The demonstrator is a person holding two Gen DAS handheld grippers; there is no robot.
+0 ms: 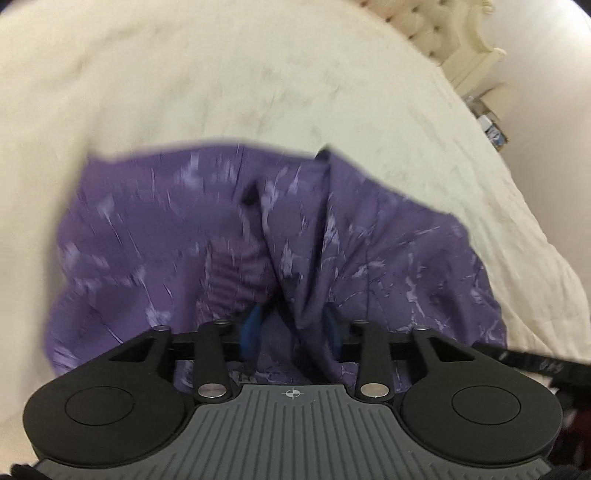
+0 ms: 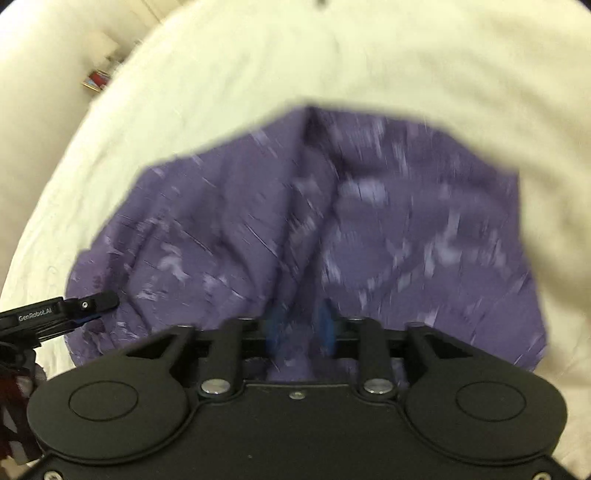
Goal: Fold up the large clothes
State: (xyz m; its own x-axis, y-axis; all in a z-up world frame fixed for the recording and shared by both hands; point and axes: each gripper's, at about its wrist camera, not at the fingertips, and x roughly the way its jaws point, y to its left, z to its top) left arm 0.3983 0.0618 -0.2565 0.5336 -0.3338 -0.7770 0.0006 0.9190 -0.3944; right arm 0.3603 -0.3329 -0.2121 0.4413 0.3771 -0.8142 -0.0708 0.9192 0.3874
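While blurred, one purple garment (image 1: 369, 251) pinched by two grippers, left gripper (image 1: 291, 328), right gripper (image 2: 299, 328)

We're in a bedroom at home, pretty clearly: a big bed (image 1: 258, 74) with a cream quilted cover fills both views, with a tufted cream headboard (image 1: 436, 33) and a carved bedpost (image 1: 476, 55) at the wall.
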